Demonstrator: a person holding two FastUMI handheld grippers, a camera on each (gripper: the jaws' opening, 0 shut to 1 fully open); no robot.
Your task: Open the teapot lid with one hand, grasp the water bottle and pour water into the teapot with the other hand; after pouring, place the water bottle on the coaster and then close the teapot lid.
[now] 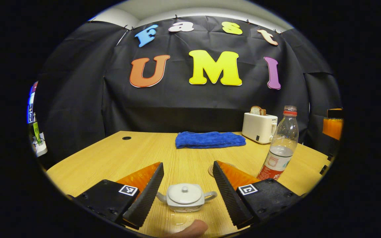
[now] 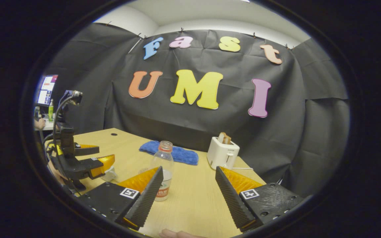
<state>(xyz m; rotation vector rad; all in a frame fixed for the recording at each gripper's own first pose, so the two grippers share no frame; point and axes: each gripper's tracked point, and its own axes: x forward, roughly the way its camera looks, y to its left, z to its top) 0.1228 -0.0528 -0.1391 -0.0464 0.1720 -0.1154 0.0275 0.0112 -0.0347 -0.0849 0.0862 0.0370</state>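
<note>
Teapot sits on the wooden table, right between the wide-open fingers of the left gripper, a bit in front of them. Its lid is on, with a small knob on top. The left gripper is nearer, so it looks best for lifting the lid (my guess). The right gripper is wide open too and holds nothing. The water bottle stands upright, cap off, just left of its left finger and farther away. A round coaster lies near the bottle. A blue towel and a toaster sit far back, out of the way.
</note>
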